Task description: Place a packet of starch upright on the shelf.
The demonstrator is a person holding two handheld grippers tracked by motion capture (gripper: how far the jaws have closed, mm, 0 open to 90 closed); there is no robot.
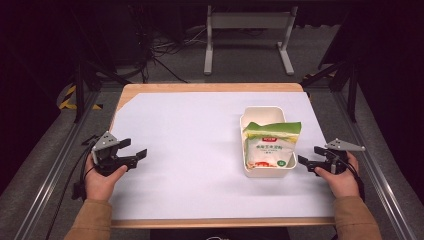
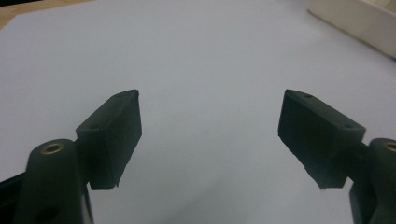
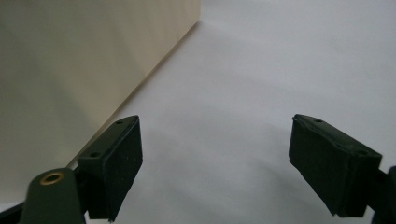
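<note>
Both claws apart and empty beside a bagged snack in a cream bin

High view: the soft, crinkly green-and-white bag (image 1: 270, 145) lies in the cream bin (image 1: 250, 112) just ahead of the right gripper (image 1: 306, 156), well across from the left gripper (image 1: 136, 148); likely light, pinch its top seam; print unreadable. Left gripper view: jaws wide, bin wall (image 2: 359, 21) far right. Right gripper view: jaws wide, bin wall (image 3: 84, 65) just left.

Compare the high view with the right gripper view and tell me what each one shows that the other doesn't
High view alone: the green and white plastic food bag lying inside the cream rectangular plastic bin, the left tool open over the sheet, both hands, and the wooden table edge.

Right gripper view alone: a close look at the right tool from behind, jaws wide apart with nothing between them.

Both: the bin's outer wall, the white paper sheet and the right tool beside the bin.
</note>
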